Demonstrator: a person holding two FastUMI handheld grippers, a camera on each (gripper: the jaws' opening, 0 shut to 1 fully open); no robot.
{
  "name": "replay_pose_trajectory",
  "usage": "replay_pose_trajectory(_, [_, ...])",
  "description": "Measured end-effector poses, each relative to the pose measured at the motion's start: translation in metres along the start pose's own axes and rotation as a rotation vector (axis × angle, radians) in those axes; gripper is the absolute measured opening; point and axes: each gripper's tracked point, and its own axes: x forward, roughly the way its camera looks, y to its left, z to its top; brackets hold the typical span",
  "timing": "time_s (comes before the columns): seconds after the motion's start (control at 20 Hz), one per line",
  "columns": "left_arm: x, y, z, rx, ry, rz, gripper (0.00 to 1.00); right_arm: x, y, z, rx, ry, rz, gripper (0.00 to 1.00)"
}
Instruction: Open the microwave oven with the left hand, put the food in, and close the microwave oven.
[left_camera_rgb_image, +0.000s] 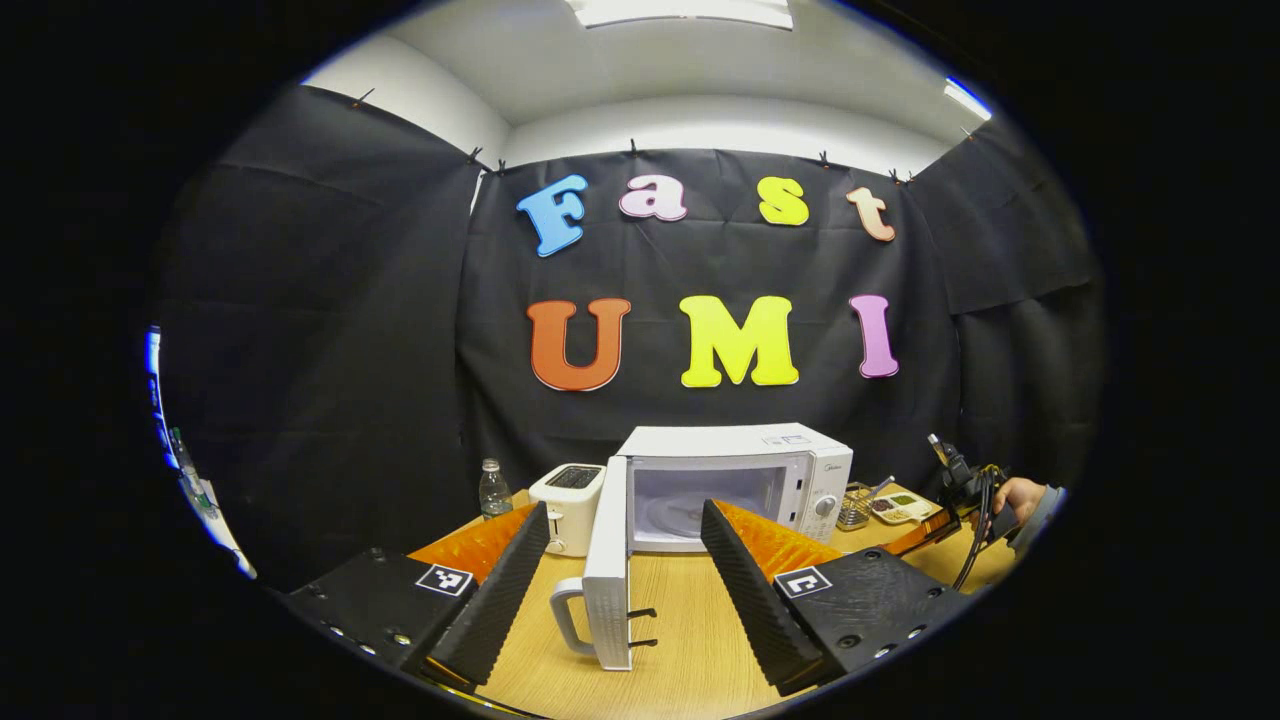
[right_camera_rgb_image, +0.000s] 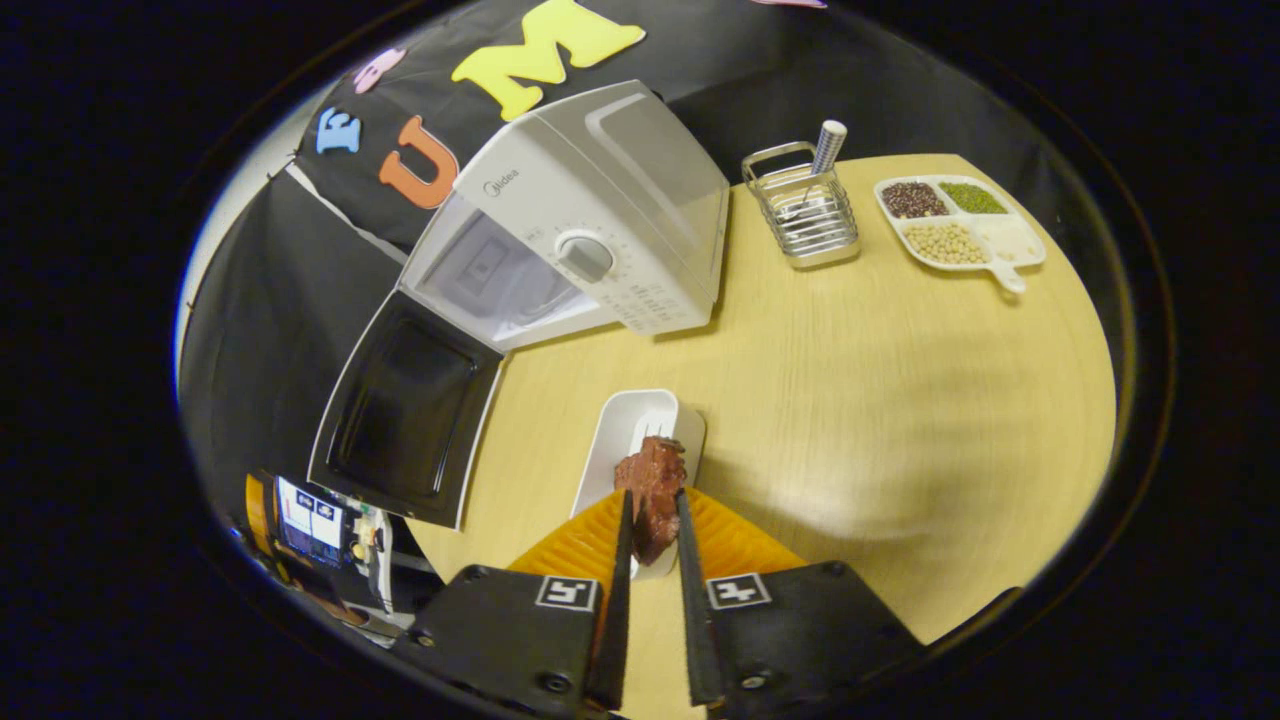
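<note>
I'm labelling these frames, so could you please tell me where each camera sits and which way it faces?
Left gripper view: rides low over the table, facing the open microwave and its door; own open fingers below.
Right gripper view: high, tilted down at the table; own fingers clamp the meat above the white dish.
Shared: microwave, table, bean tray, utensil rack.
</note>
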Motion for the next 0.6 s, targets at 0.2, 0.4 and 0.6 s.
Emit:
replay_pose_trajectory(0.2, [-0.003, 0.003, 0.0, -0.018, -0.006, -0.01, 0.93, -0.017, 0.012, 0.0, -0.159, -0.058, -0.075, 0.05])
replay_pose_trajectory(0.4, [-0.006, -0.003, 0.0, -0.073, -0.019, -0.057, 0.93, -0.038, 0.033, 0.003, -0.413, -0.143, -0.212, 0.05])
replay_pose_trajectory(0.6, [-0.005, 0.003, -0.007, -0.06, -0.007, -0.052, 0.81, -0.048, 0.07, -0.009, -0.636, -0.191, -0.312, 0.05])
